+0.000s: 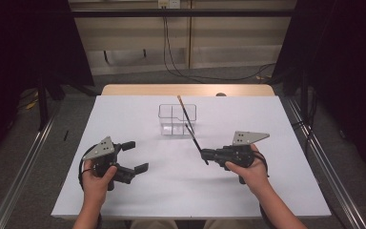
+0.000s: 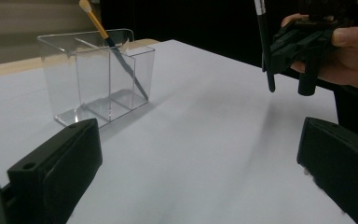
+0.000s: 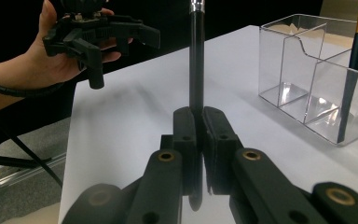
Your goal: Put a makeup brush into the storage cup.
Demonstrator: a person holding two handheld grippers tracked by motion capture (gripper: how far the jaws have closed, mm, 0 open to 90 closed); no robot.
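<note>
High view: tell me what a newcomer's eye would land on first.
The clear box at the middle of the white table, with a yellow-handled brush leaning in it. Next, the right gripper, shut on a black brush just right of the box. The left gripper is open over the table's left.

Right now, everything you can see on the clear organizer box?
The clear organizer box looks like transparent acrylic, with thin inner walls splitting it into compartments and a scooped-down front rim. It stands upright on the white table, toward the far middle, apart from both tools. One brush with an orange-and-black handle leans inside it, its lower end in a compartment and its pale tip rising above the rim. The other compartments look empty.
</note>
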